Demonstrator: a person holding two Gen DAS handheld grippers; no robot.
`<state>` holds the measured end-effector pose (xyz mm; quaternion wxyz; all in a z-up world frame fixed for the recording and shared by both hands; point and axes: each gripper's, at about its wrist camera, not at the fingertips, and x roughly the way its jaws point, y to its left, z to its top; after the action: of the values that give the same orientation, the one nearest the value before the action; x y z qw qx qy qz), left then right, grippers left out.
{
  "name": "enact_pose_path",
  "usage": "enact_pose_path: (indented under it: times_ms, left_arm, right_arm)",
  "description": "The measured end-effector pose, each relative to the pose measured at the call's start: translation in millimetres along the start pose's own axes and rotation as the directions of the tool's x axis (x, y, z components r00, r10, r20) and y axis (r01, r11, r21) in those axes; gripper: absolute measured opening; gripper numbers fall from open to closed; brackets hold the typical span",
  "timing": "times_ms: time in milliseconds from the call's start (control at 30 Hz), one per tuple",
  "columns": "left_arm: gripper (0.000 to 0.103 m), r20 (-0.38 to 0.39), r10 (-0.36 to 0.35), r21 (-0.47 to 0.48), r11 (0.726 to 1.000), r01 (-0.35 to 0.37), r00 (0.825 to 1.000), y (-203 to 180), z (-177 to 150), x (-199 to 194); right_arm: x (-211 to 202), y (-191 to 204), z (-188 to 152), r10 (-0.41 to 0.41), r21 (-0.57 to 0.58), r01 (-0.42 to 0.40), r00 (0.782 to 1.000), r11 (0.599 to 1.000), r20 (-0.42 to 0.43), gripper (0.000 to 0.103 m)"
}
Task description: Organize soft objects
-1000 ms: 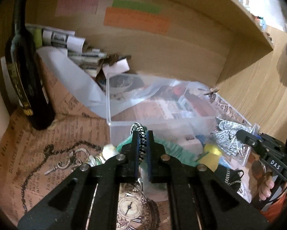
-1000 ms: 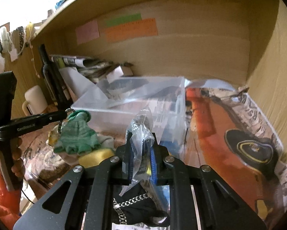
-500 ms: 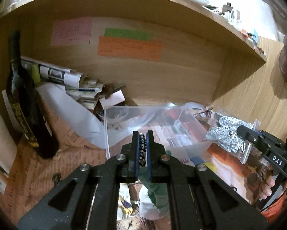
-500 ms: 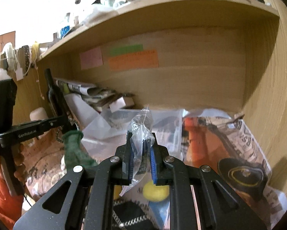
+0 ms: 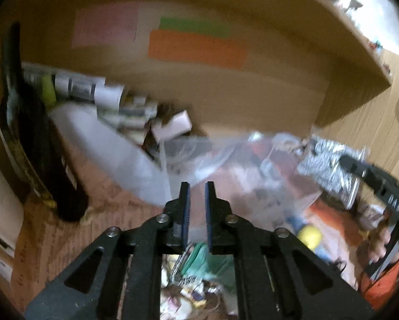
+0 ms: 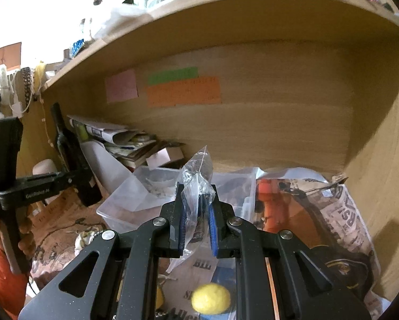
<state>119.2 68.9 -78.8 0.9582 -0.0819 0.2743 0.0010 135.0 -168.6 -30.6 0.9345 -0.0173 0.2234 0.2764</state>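
Right hand-held gripper (image 6: 196,222) clenched on clear plastic bag (image 6: 196,186), long axis upright, corner pointing up. Left hand-held gripper (image 5: 197,208) opening, nothing between jaws.

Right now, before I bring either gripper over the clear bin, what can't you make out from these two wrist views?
- Left wrist view: motion blur smears the clear plastic bin; its contents are unreadable.
- Left gripper: jaws opening, nothing visibly between them; the green fabric below is partly hidden by its frame.
- Right wrist view: right gripper pinches a clear plastic bag; the bag's lower part is hidden.
- Writing on the orange note is too small.
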Motion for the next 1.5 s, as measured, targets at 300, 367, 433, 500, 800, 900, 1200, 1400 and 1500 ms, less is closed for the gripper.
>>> enact_pose_path:
  times_ms: [300, 367, 433, 500, 800, 900, 1200, 1400, 1500]
  left_arm:
    - [0.033, -0.19, -0.009, -0.023, 1.0, 0.004, 0.982, 21, -48, 32]
    - [0.033, -0.215, -0.013, -0.032, 0.999, 0.006, 0.976, 24, -55, 39]
    - [0.032, -0.235, -0.023, -0.043, 0.999, 0.013, 0.972, 27, -61, 45]
    - [0.021, -0.238, -0.039, -0.057, 0.998, 0.027, 0.971, 28, -64, 48]
    - [0.006, -0.157, -0.027, 0.0, 1.0, 0.028, 0.987, 11, -56, 20]
    - [0.006, -0.108, -0.026, 0.014, 1.0, 0.027, 0.994, 5, -45, 3]
    - [0.006, 0.01, -0.035, 0.048, 0.998, 0.035, 0.999, -8, -8, -27]
    - [0.006, 0.046, -0.031, 0.059, 0.998, 0.028, 0.998, -11, 14, -21]
    - [0.006, 0.051, -0.025, 0.058, 0.998, 0.023, 0.998, -11, 25, -13]
  right_arm:
    - [24, -7, 0, -0.002, 0.006, 0.003, 0.998, 1.0, -0.068, 0.013]
    - [30, -8, 0, -0.007, 0.004, 0.008, 0.996, 1.0, -0.086, 0.013]
    - [36, -8, 0, -0.01, 0.002, 0.01, 0.995, 1.0, -0.101, 0.013]
    - [40, -8, -1, -0.011, -0.002, 0.011, 0.993, 1.0, -0.115, 0.013]
    - [65, -5, -3, -0.015, -0.023, 0.011, 0.985, 1.0, -0.172, 0.013]
    - [75, -3, -5, -0.005, -0.024, 0.0, 0.979, 1.0, -0.203, 0.013]
    - [92, -1, -14, 0.016, -0.012, -0.02, 0.958, 1.0, -0.287, 0.021]
    - [78, -3, -12, 0.007, -0.006, -0.009, 0.966, 1.0, -0.257, 0.048]
    - [66, -6, -9, -0.007, -0.008, 0.005, 0.974, 1.0, -0.228, 0.058]
